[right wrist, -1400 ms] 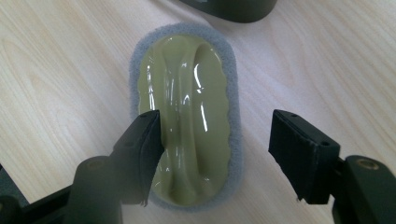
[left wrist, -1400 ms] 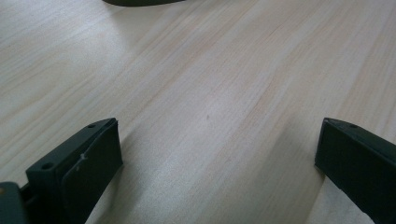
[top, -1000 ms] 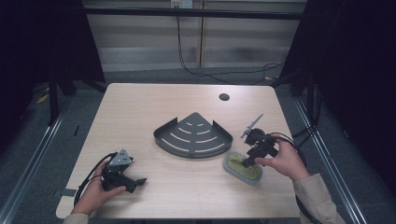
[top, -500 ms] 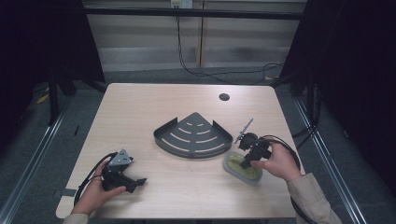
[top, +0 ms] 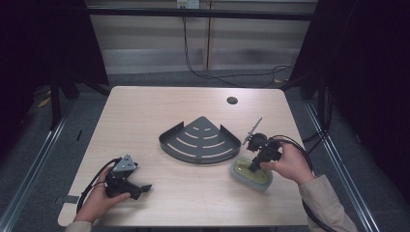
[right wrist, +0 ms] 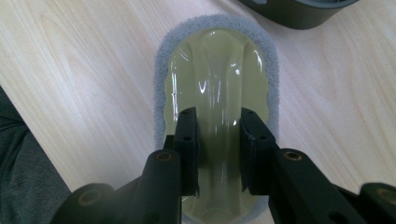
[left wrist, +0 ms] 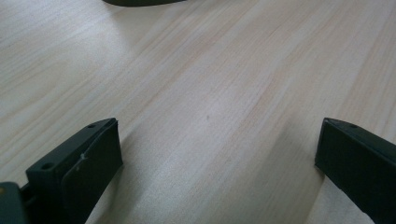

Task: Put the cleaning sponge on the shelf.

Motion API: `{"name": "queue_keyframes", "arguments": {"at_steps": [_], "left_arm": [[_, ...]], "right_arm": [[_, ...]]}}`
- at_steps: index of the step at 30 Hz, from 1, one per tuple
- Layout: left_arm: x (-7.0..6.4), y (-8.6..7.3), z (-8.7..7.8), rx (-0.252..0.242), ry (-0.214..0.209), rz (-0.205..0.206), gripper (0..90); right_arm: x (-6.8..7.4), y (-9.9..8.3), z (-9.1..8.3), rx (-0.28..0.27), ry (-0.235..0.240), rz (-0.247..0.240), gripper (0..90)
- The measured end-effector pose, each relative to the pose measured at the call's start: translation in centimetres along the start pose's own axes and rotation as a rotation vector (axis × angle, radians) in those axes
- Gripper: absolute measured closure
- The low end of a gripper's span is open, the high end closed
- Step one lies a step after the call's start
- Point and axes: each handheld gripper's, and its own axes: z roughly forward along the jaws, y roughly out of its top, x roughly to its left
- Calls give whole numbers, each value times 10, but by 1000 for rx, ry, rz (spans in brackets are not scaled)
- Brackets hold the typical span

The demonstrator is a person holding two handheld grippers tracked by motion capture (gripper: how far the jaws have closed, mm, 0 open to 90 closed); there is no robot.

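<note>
A: Right gripper (right wrist: pixel 218 122) is down on the scrubber (right wrist: pixel 217 84), jaws pinching its raised centre ridge. It sits on the table (top: pixel 159 111) just beside the corner rack (top: pixel 199 140).

B: Good spot. I'd keep the squeeze centred and lift straight, or that glossy ridge could slip.

A: Left gripper (left wrist: pixel 212 154) rests spread wide, nothing between its jaws.

High view overlooks table (top: pixel 193 106); tongs cameras hover close above it.
</note>
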Motion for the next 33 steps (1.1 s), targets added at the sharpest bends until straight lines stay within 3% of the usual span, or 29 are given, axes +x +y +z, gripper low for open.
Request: {"name": "queue_keyframes", "arguments": {"at_steps": [11,33], "left_arm": [[0,0,0,0,0,0,1],[0,0,0,-2,-1,-1,1]], "right_arm": [[-3,9,-19,8,15,0,712],[-7,27,-29,28,34,-11,712]]}}
